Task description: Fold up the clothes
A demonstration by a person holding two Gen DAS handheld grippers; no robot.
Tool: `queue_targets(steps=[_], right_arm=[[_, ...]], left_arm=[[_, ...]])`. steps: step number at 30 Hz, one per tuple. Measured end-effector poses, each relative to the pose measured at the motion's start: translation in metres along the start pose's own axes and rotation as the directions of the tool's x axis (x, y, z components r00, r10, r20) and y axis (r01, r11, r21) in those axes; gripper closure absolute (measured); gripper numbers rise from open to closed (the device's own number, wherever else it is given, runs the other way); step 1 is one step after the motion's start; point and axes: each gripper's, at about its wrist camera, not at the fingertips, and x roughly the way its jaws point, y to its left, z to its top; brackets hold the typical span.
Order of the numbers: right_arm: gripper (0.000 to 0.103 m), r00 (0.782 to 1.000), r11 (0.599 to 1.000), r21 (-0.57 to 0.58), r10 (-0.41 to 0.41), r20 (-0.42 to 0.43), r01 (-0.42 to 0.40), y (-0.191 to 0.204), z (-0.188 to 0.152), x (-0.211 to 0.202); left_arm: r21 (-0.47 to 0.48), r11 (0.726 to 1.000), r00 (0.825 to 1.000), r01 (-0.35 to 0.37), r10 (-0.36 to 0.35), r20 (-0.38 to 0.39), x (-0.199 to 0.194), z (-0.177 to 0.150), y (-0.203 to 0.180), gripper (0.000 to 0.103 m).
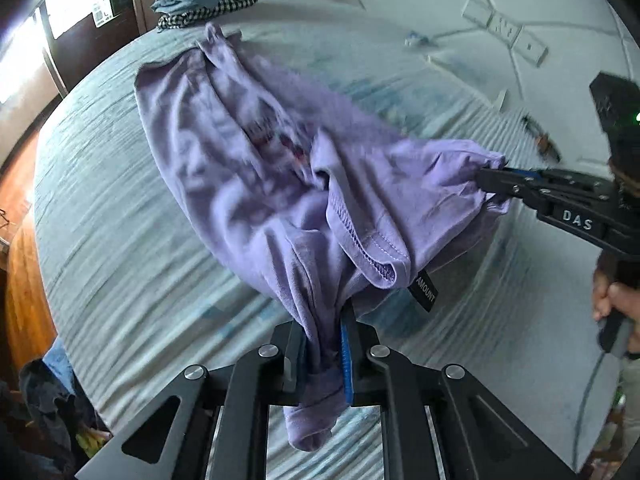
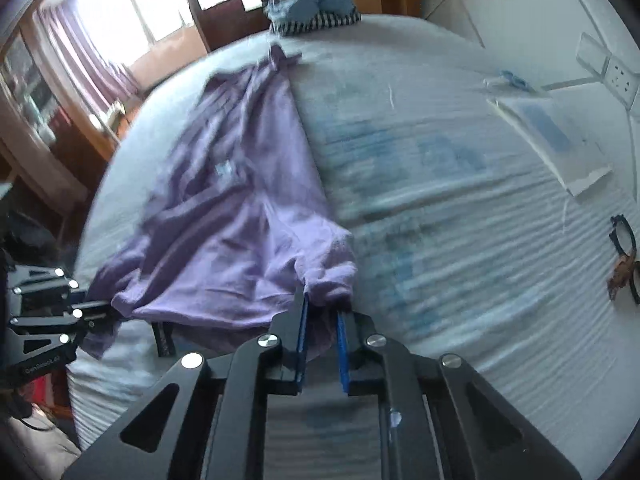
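A lilac T-shirt lies stretched and crumpled along the bed, its far end near the folded pile; a black tag hangs from its hem. My left gripper is shut on a bunch of the shirt's near edge, cloth hanging down between the fingers. Coming in from the right in the left wrist view, my right gripper pinches another corner of the same edge. In the right wrist view the lilac T-shirt runs away from my right gripper, shut on its corner, and the left gripper grips the edge at far left.
The bed wears a pale striped sheet. A folded pile of blue and checked clothes sits at the far end. Glasses and a white sheet of paper lie on the right. A hand holds the right gripper's handle.
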Motion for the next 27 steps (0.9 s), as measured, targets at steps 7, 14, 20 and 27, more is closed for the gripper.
queue_targets(steps=[7, 14, 20, 27], right_arm=[[0.091, 0.997, 0.999, 0.021, 0.033, 0.076, -0.035, 0.027, 0.066, -0.001], [0.091, 0.99, 0.998, 0.059, 0.018, 0.143, -0.027, 0.047, 0.168, 0.031], [0.091, 0.993, 0.997, 0.073, 0.006, 0.121, -0.015, 0.057, 0.272, 0.101], [0.091, 0.997, 0.994, 0.111, -0.027, 0.07, 0.019, 0.058, 0.349, 0.179]], left_arm=[[-0.014, 0.999, 0.997, 0.05, -0.049, 0.051, -0.016, 0.07, 0.061, 0.09], [0.001, 0.995, 0.992, 0.103, -0.102, 0.07, 0.001, 0.16, 0.133, 0.09], [-0.001, 0.991, 0.991, 0.135, -0.135, 0.013, 0.049, 0.249, 0.211, 0.09], [0.002, 0.984, 0.983, 0.177, -0.177, -0.042, 0.094, 0.318, 0.264, 0.084]])
